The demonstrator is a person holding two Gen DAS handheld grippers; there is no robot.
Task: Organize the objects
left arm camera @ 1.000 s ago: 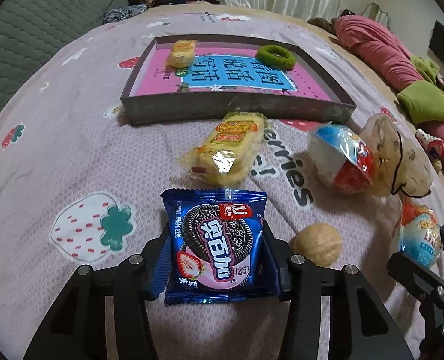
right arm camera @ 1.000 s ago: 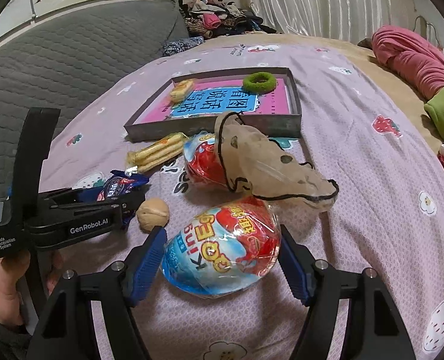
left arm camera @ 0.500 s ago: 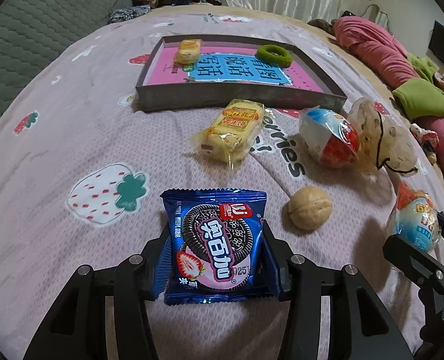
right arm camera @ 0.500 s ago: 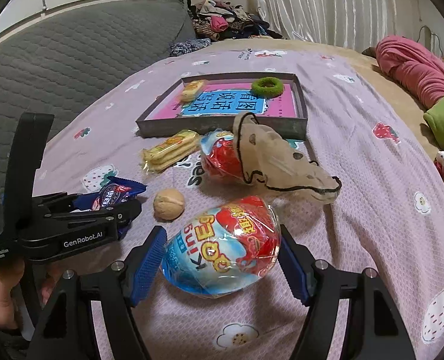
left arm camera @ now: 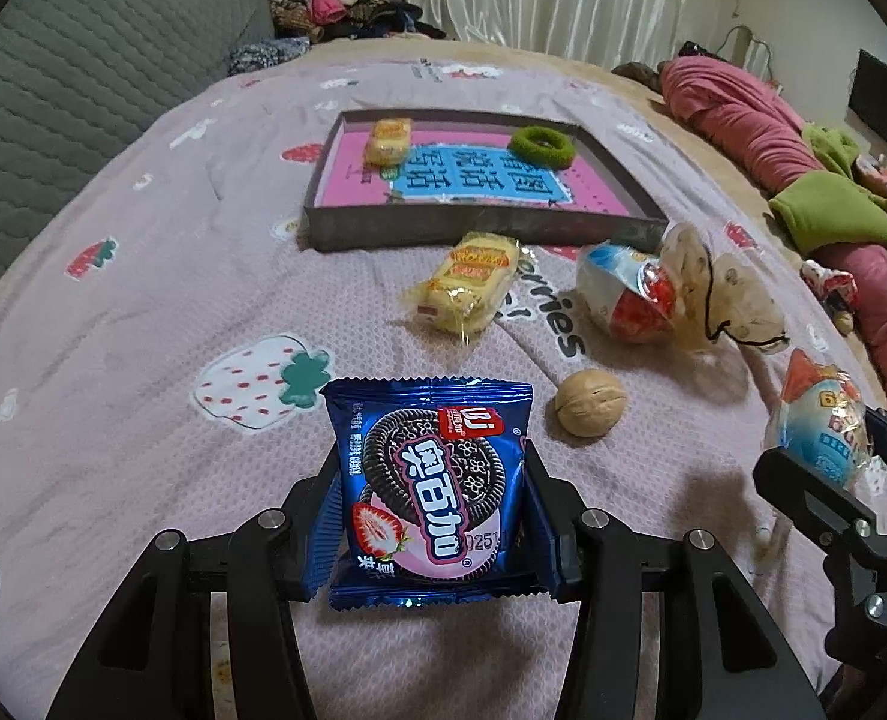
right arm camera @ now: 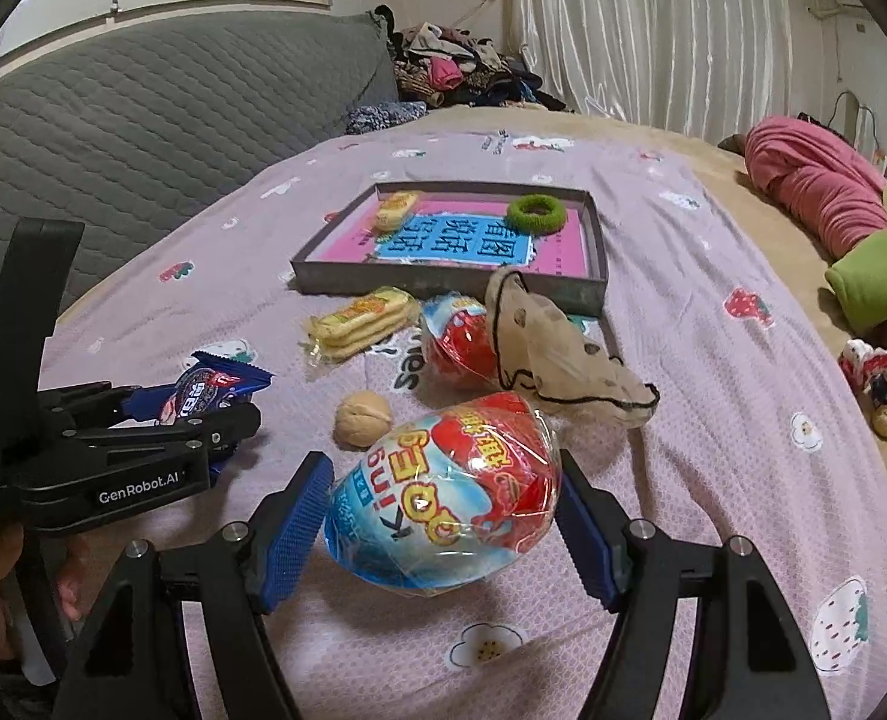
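My left gripper (left arm camera: 431,510) is shut on a blue cookie packet (left arm camera: 431,480), lifted above the bedspread; it also shows at the left of the right wrist view, cookie packet (right arm camera: 209,393). My right gripper (right arm camera: 443,516) is shut on a big wrapped toy egg (right arm camera: 443,504), red and blue, also off the bed; the same toy egg (left arm camera: 821,426) appears at the right edge of the left wrist view. Ahead lies a shallow grey tray (left arm camera: 485,228) with a pink and blue bottom, holding a small yellow snack (left arm camera: 388,141) and a green hair tie (left arm camera: 542,145).
On the bedspread before the tray lie a yellow wafer pack (left arm camera: 470,288), a second wrapped egg (left arm camera: 623,294), a sheer spotted pouch (left arm camera: 725,294) and a walnut (left arm camera: 590,411). Pink and green clothes (left arm camera: 815,180) lie at the right, a grey quilted headboard (right arm camera: 113,138) at the left.
Both grippers have risen and drawn back with their loads; the tray and the loose items now look smaller and farther away. Neither grip has changed.
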